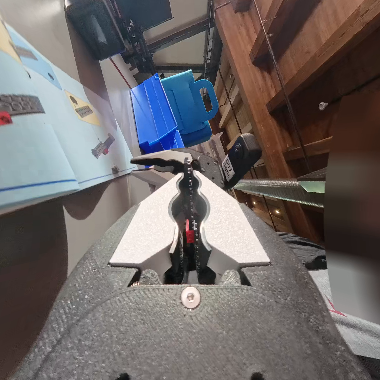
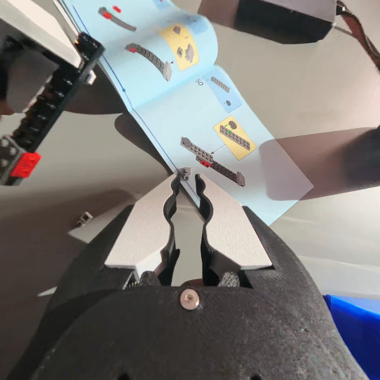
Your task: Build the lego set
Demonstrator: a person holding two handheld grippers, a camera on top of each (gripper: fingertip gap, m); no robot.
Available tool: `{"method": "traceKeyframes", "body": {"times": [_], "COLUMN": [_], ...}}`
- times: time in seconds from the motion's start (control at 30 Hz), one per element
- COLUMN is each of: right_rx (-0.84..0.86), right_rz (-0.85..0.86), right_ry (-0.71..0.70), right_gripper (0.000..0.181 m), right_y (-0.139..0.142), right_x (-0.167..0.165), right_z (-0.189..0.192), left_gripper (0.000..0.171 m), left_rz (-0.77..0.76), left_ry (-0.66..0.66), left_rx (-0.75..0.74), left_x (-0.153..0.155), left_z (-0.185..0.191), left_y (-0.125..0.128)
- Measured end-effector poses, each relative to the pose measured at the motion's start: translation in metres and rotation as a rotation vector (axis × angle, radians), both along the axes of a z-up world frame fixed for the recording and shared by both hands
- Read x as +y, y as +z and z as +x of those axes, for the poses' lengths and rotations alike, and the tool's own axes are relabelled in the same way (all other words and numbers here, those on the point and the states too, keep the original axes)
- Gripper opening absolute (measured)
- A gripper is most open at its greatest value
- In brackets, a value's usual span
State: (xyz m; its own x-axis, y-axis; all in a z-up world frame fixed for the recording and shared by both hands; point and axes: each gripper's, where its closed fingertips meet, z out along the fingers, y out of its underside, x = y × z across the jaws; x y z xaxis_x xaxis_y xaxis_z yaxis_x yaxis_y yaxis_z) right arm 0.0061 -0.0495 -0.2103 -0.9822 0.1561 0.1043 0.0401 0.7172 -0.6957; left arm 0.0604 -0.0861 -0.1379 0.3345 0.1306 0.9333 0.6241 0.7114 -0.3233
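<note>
left tool (image 1: 188, 181): clamped edge-on along a long black plate (image 1: 192, 205); in the right wrist view that plate shows at 9–10 o'clock, raised above the table (image 2: 308, 102).
done so far: a red brick (image 1: 189, 234) is already fixed at the near end of the black plate, and a small grey part (image 2: 90, 77) seems to sit at its far end. It looks like the early stage drawn on the page.
booklet (image 2: 174, 115): open on the table at 12 o'clock in the right wrist view, pages curled; a small grey bracket (image 2: 185, 173) lies on its lower edge.
right tool (image 2: 186, 177): parted, holding nothing; tips just short of the grey bracket, the left tip about touching it.
spare piece (image 2: 84, 218): another small grey piece on the table at 8 o'clock, well apart.
blue bins (image 1: 156, 111): at 12 o'clock in the left wrist view; contents not visible.
left to do: judging by the page, pick up the bracket, add the grey plate layer. Most of the build remains.
</note>
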Motion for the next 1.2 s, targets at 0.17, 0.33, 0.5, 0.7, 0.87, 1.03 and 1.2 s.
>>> {"method": "traceKeyframes", "body": {"times": [0.17,0.33,0.5,0.7,0.87,1.03,1.2], "right_rx": [0.010,0.004,-0.025,-0.020,0.042,0.010,-0.030], "right_rz": [0.060,0.081,0.070,-0.018,-0.294,-0.420,-0.428], "right_ry": [0.021,-0.004,0.000,0.073,0.264,0.376,0.389], "right_gripper": [0.012,0.011,0.009,0.009,0.009,0.009,0.009], "right_y": [-0.013,-0.018,-0.018,-0.002,0.060,0.082,0.075], "right_x": [-0.010,-0.012,-0.012,-0.020,-0.039,-0.044,-0.046], "right_z": [0.001,-0.005,-0.004,0.005,0.043,0.072,0.074], "left_gripper": [0.004,0.004,0.004,0.004,0.005,0.005,0.005], "left_rz": [0.006,-0.025,-0.002,0.017,0.027,0.049,0.085], "left_ry": [-0.031,-0.036,-0.053,-0.063,-0.078,-0.089,-0.122], "left_rx": [-0.015,-0.014,-0.018,-0.030,-0.033,-0.030,-0.024], "left_x": [0.004,0.000,0.001,0.000,0.002,0.002,0.006], "left_z": [0.010,0.011,0.011,0.011,0.011,0.012,0.015], "left_y": [-0.006,-0.009,-0.009,-0.010,-0.010,-0.008,-0.005]}}
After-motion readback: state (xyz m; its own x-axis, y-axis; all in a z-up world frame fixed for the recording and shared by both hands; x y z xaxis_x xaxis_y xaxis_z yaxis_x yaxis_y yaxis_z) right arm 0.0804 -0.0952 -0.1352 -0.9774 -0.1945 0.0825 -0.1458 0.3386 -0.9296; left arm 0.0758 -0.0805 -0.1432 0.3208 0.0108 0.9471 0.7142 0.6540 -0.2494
